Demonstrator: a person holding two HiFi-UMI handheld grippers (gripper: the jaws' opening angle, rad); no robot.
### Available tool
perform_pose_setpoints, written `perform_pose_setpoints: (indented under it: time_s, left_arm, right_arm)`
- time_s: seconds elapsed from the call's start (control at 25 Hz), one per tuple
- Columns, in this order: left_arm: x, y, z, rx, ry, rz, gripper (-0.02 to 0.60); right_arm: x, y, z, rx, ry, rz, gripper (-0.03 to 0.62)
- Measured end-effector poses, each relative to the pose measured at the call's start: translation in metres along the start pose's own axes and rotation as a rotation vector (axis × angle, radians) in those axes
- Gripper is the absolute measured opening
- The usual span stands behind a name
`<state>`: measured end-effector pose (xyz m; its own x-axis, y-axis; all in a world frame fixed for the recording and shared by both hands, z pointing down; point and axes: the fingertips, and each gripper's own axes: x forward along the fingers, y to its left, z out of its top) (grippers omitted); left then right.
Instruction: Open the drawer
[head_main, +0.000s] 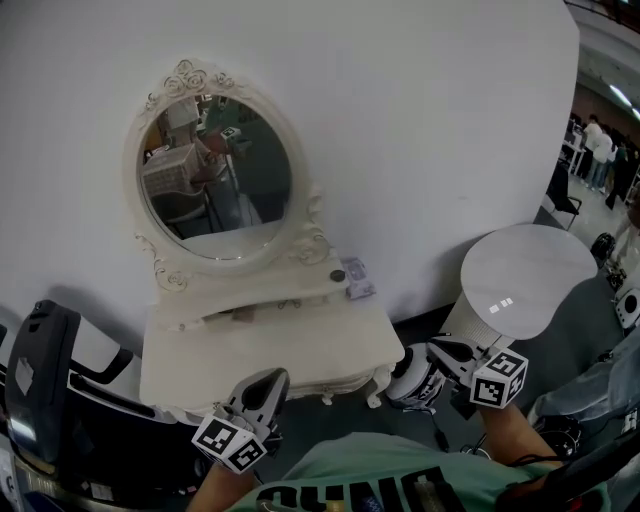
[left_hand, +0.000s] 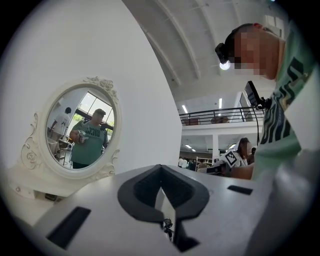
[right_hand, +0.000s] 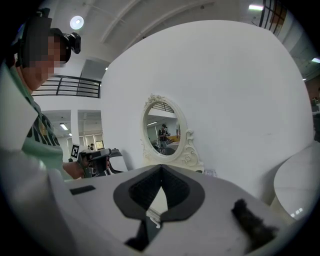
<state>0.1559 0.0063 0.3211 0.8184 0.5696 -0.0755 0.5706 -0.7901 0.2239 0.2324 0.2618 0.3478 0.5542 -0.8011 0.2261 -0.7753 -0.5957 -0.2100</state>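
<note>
A white vanity table (head_main: 260, 352) stands against the white wall, with an oval carved mirror (head_main: 215, 175) on it. Under the mirror runs a low shelf unit with a small drawer front (head_main: 236, 316); the front of the table itself is hidden below its top edge. My left gripper (head_main: 268, 380) hangs shut over the table's front edge, pointing at the mirror (left_hand: 80, 131). My right gripper (head_main: 400, 382) is off the table's right front corner, also shut, with nothing in it. In both gripper views the dark pads meet at the tips, left gripper (left_hand: 160, 168) and right gripper (right_hand: 161, 168).
A round white side table (head_main: 525, 275) stands to the right of the vanity. A black chair (head_main: 40, 370) sits at the left. A small dark round object (head_main: 337, 275) and a small box (head_main: 358, 280) lie on the shelf's right end. People stand far off at the right.
</note>
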Motion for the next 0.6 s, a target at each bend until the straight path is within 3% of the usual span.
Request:
perform_pose_setpoints:
  time_s: [0.2, 0.6]
  left_arm:
    - [0.037, 0.001, -0.007, 0.034, 0.001, 0.072, 0.008]
    - [0.138, -0.013, -0.001, 0.016, -0.029, 0.231, 0.008]
  right_arm:
    - [0.022, -0.046, 0.003, -0.001, 0.002, 0.089, 0.006]
    - [0.06, -0.148, 0.045, -0.029, 0.026, 0.295, 0.006]
